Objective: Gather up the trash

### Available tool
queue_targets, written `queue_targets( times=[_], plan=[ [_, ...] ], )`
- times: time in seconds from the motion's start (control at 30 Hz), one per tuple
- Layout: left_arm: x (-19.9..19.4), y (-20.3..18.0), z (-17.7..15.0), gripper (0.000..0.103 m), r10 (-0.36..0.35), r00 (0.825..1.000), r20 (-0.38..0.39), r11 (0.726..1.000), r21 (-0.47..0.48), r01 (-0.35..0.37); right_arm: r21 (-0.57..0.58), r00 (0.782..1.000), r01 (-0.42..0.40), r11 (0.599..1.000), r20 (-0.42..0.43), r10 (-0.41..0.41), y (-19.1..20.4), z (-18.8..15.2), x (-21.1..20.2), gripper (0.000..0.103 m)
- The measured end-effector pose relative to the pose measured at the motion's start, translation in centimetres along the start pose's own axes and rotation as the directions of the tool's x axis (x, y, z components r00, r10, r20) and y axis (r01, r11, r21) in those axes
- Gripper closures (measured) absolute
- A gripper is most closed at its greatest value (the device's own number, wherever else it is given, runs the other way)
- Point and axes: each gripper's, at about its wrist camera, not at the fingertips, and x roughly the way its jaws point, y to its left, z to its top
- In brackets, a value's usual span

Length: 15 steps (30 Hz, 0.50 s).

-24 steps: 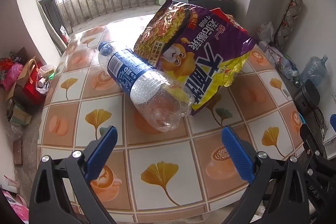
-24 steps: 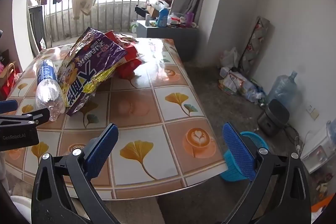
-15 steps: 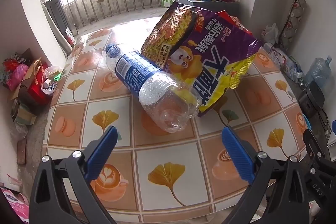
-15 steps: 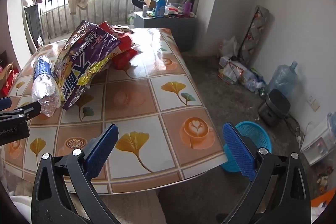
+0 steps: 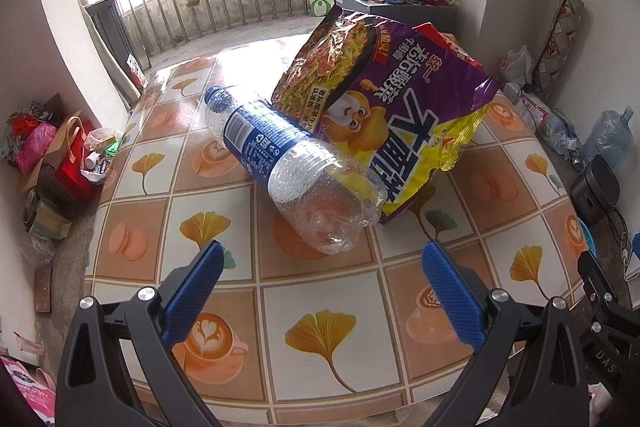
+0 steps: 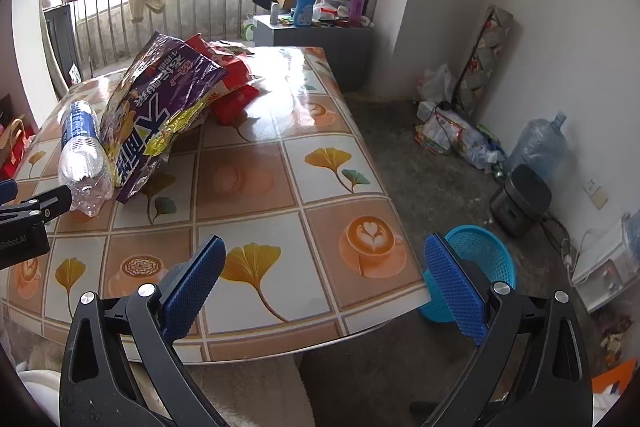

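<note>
An empty clear plastic bottle (image 5: 288,167) with a blue label lies on its side on the tiled table (image 5: 320,339), its base toward me. A purple and yellow snack bag (image 5: 392,107) leans against it. My left gripper (image 5: 324,279) is open and empty, just short of the bottle's base. In the right wrist view the bottle (image 6: 82,155), the purple bag (image 6: 160,111) and a red bag (image 6: 232,87) behind it lie at the table's far left. My right gripper (image 6: 324,275) is open and empty over the table's near right edge (image 6: 360,323).
A blue mesh basket (image 6: 476,259) stands on the floor right of the table. A black appliance (image 6: 520,199), a large water jug (image 6: 536,143) and loose trash (image 6: 452,131) lie along the right wall. Bags and boxes (image 5: 52,155) crowd the floor at left.
Both grippers have drawn back and risen a little, so the table looks farther and more of its near edge shows. The bottle and bags have not moved. Both stay open.
</note>
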Motion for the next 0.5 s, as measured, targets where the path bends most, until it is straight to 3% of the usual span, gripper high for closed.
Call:
queue_targets(
  times=[0.5],
  plan=[
    [-0.05,-0.26,0.02,0.006,0.002,1.0,0.003,1.0,0.011,-0.002,0.003,1.0,0.0,1.0,-0.01,0.0,-0.2,-0.35,-0.01,0.008]
  ],
)
